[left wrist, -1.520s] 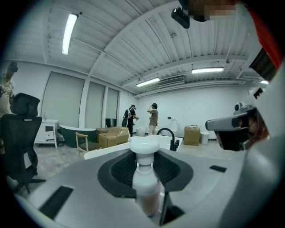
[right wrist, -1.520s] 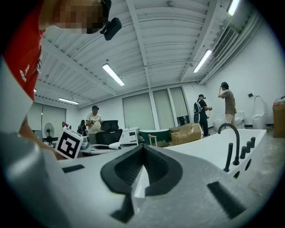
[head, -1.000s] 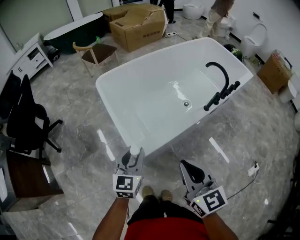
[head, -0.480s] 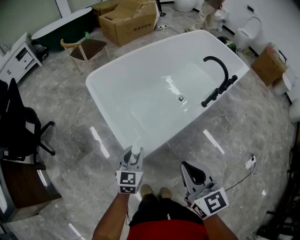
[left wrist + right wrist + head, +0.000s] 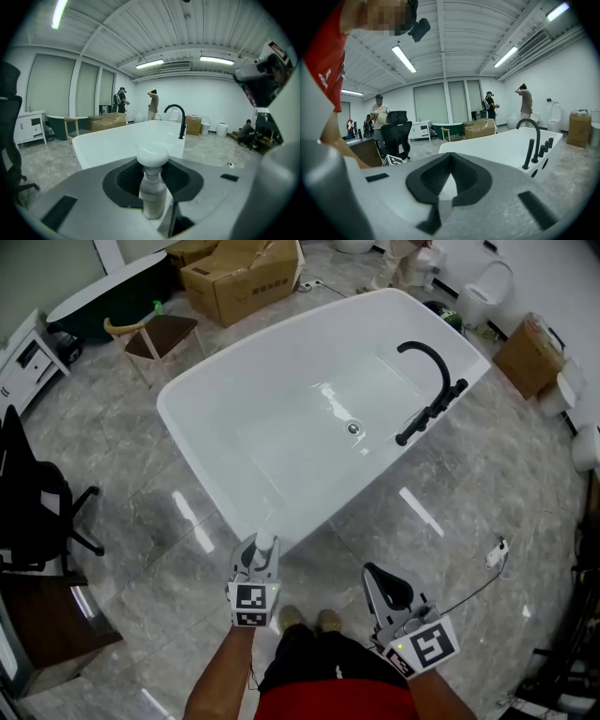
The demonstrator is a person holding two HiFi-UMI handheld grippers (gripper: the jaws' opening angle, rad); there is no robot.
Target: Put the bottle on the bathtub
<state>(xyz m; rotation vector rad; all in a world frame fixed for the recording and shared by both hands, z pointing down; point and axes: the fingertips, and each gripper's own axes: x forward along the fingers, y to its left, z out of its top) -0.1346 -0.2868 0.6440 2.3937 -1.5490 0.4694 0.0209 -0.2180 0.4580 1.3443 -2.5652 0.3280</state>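
Note:
My left gripper is shut on a small pale bottle with a round white cap; it stands upright between the jaws, just short of the near rim of the big white bathtub. In the left gripper view the tub lies straight ahead past the cap. My right gripper hangs lower right, over the floor, shut with nothing in it. The right gripper view shows its black pads meeting, with the tub and its black faucet ahead on the right.
A black faucet stands on the tub's far right rim. A chair, cardboard boxes and a dark tub lie beyond. A black office chair and a desk are at left. A cable crosses the grey floor.
The bathtub has come closer and slid left in the head view as I walk up. Both grippers keep their hold and pose, the bottle still held in the left.

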